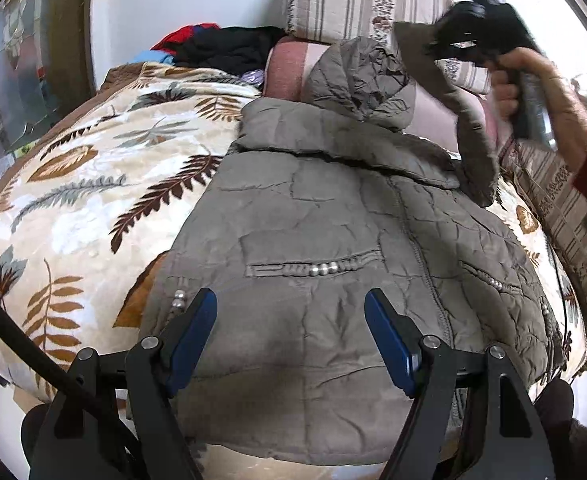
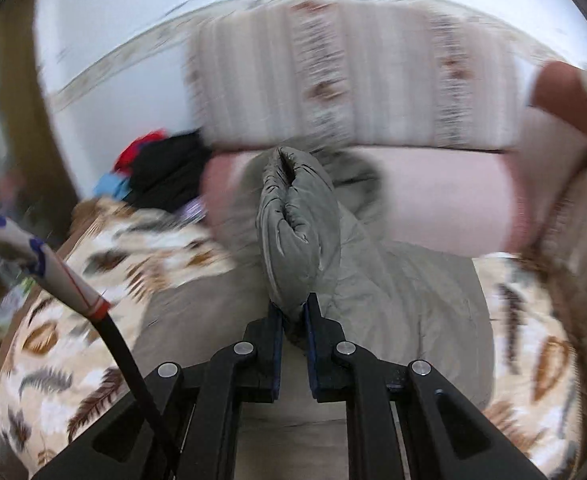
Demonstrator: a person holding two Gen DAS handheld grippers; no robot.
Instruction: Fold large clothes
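Jacket (image 1: pixel 333 240), grey-brown and quilted, lies spread on the leaf-print blanket (image 1: pixel 93 184). Left gripper (image 1: pixel 291 336) hovers over its hem, jaws wide apart, gripping nothing. Right gripper (image 2: pixel 293 320) is up high, jaws pinched tight on the sleeve (image 2: pixel 297 220), lifting it clear.

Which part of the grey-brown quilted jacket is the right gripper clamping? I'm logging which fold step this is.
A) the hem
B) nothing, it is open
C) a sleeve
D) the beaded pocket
C: the right gripper is shut on a sleeve of the grey-brown quilted jacket, lifted above the coat's body, while the left gripper hangs open over the hem.
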